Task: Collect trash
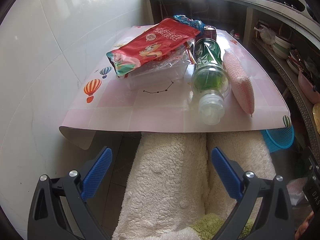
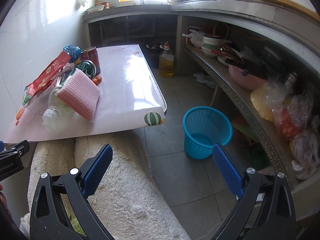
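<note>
I see the counter (image 1: 124, 118) under a pink balloon-print sheet | left: clear tub (image 1: 158, 76) bearing a red snack bag (image 1: 154, 44) | right: green bottle (image 1: 209, 74) on its side, pink sponge (image 1: 239, 80) beside it | far: red can (image 2: 91, 57) | floor (image 2: 180, 180): blue basket (image 2: 207, 132), right of counter

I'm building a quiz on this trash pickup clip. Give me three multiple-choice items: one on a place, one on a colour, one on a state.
1. Where is the basket?
A. on the table
B. on the floor beside the table
C. on the shelf

2. What colour is the basket?
A. blue
B. red
C. white

3. How is the green bottle?
A. upright
B. lying on its side
C. held in a tool

Answers:
1 B: the basket stands on the tiles, off the table's corner.
2 A: its mesh wall is blue.
3 B: the green bottle lies flat, cap toward the table edge; the left tool and right tool are open, holding nothing.
</note>
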